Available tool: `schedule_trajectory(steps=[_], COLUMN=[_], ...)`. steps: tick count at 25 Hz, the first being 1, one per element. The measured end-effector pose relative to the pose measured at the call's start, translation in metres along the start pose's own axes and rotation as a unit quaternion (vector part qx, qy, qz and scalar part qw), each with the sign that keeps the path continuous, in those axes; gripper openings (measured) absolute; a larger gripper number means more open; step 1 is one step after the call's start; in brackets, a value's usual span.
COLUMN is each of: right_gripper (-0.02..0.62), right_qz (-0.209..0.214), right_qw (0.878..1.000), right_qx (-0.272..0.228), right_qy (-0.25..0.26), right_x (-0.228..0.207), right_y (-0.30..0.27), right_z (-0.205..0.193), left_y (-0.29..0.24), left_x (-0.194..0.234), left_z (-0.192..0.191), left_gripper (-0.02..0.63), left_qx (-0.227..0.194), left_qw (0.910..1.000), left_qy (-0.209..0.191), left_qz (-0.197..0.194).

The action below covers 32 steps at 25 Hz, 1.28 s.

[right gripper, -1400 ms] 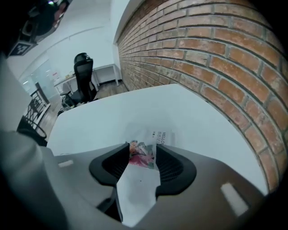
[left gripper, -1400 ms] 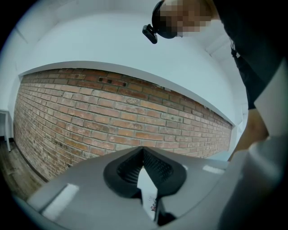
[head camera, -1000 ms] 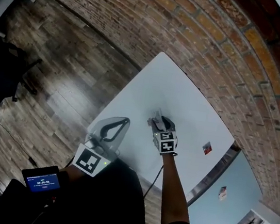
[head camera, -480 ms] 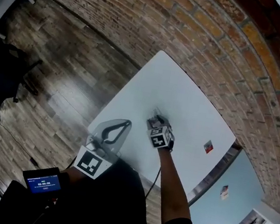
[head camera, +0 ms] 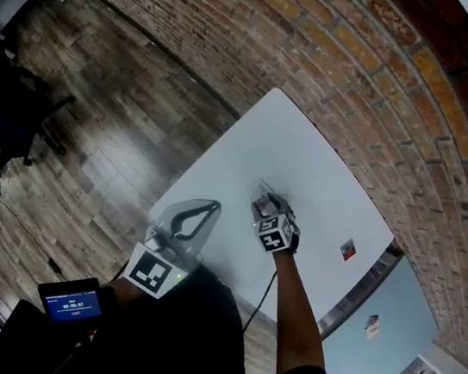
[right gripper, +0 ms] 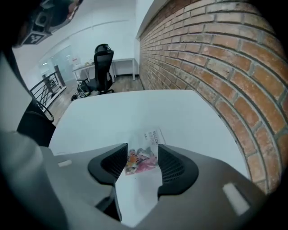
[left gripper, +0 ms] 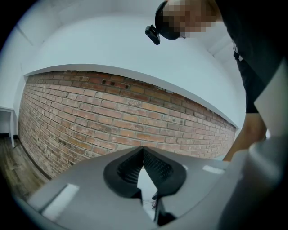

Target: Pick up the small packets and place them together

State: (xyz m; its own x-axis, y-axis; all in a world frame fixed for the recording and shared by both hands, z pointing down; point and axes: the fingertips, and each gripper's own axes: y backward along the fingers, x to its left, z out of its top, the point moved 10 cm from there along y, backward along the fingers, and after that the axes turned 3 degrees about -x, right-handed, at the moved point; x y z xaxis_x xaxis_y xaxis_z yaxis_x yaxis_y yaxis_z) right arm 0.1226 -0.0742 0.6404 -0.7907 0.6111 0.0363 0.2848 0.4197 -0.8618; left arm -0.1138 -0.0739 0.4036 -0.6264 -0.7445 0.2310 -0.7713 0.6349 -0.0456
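Clear packet (right gripper: 143, 156): lies flat on the white worktop (head camera: 307, 162), directly between the jaws of the right gripper (right gripper: 142, 149).
Contents: orange and pink pieces; a white label strip at the 12 o'clock end, its print too small to read.
Right gripper jaws: narrowly apart, one pad on each side of the packet. Cannot tell whether the pads touch it.
Second packet (head camera: 348, 248): small and red, at 3 o'clock of the right gripper in the head view, well apart and near the worktop edge. Contents not discernible.
Left gripper (left gripper: 143, 152): at 8 o'clock of the right gripper, over the worktop's near edge. Jaw tips together, nothing between them.
Hidden: in the head view the right gripper covers the clear packet.
Cut off: the brick wall (head camera: 340, 58) runs out of frame.
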Motion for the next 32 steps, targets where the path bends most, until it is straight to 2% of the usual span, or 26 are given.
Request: schedule_trajectory(steps=[3, 8, 10, 15, 21, 25, 32], right_gripper=[0.216, 0.216, 0.216, 0.212, 0.202, 0.189, 0.176], right_qz=[-0.003, 0.018, 0.022, -0.018, -0.069, -0.115, -0.188], right_qw=[1.000, 0.998, 0.998, 1.000, 0.992, 0.977, 0.949], right_qx=[0.019, 0.028, 0.029, -0.017, -0.072, -0.110, -0.150], right_qy=[-0.004, 0.060, 0.059, 0.001, -0.075, -0.140, -0.201], right_x=[0.005, 0.001, -0.001, 0.006, 0.029, 0.040, 0.040], right_y=[-0.006, -0.008, -0.007, 0.019, 0.064, 0.103, 0.166], right_z=[-0.006, -0.005, -0.003, 0.003, -0.010, -0.026, -0.065], left_y=[0.002, 0.006, 0.009, 0.012, 0.005, -0.001, -0.015], left_x=[0.000, 0.002, 0.002, -0.002, -0.010, -0.019, -0.057], left_z=[0.000, 0.002, 0.003, 0.007, 0.008, 0.006, -0.001], left_gripper=[0.000, 0.000, 0.000, 0.000, 0.000, 0.000, 0.000], left_qx=[-0.003, 0.002, 0.003, -0.005, -0.008, -0.004, 0.009], left_qw=[1.0000, 1.0000, 1.0000, 0.9999, 0.9985, 0.9959, 0.9909], left_qy=[-0.003, -0.003, -0.002, 0.003, 0.014, 0.025, 0.022], left_qz=[0.001, 0.002, 0.001, -0.015, -0.053, -0.087, -0.133])
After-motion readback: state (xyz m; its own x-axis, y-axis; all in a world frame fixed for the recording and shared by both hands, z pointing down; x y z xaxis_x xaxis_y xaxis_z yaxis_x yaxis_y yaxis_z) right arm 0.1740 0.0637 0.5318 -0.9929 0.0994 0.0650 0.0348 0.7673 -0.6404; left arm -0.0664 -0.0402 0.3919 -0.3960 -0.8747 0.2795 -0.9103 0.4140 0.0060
